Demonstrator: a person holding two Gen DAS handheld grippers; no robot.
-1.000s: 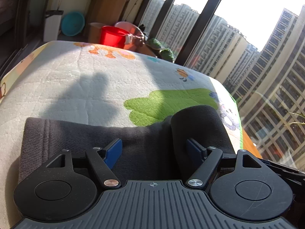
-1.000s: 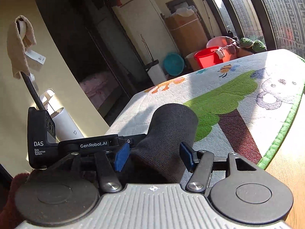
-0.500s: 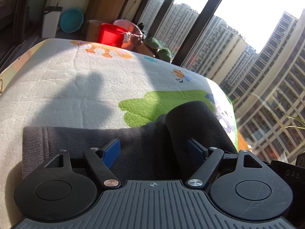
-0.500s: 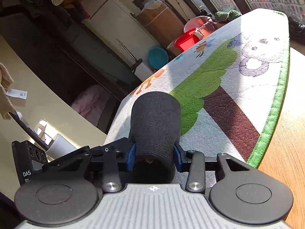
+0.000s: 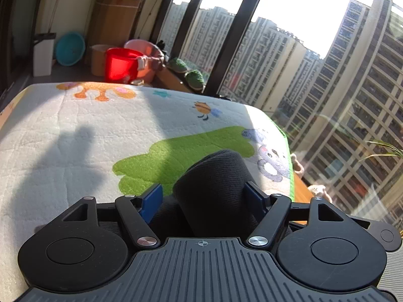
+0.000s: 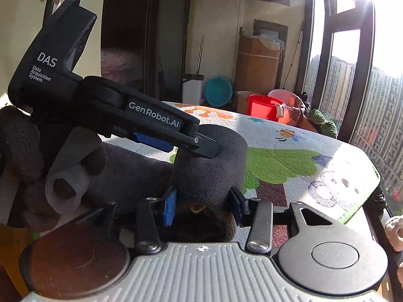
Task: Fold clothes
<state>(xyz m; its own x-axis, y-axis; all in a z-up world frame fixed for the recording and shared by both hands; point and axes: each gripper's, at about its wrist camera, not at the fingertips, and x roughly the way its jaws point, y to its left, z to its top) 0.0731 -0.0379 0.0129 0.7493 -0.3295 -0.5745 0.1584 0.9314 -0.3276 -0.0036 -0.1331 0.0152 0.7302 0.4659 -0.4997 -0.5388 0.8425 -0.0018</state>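
A dark grey knit garment lies on the printed mat, one end rolled into a thick tube [image 5: 216, 176] that also shows in the right wrist view [image 6: 211, 166]. My left gripper [image 5: 204, 196] is open around the roll; its right pad touches the cloth and the left blue pad [image 5: 151, 201] stands apart from it. My right gripper [image 6: 204, 201] is shut on the near end of the roll, both pads pressing the cloth. The left gripper's body [image 6: 156, 123] reaches over the roll from the left in the right wrist view.
The quilted cartoon mat [image 5: 75, 130] covers the table, its green edge [image 6: 362, 201] at the right over bare wood. Beyond the far edge stand a red bucket [image 5: 121, 65], a teal basin [image 5: 69, 49], cardboard boxes and a large window [image 5: 314, 75].
The right gripper closed on the rolled end and swung its view round. The left gripper rose and moved right, so the roll now sits between its fingers and the flat part dropped from view.
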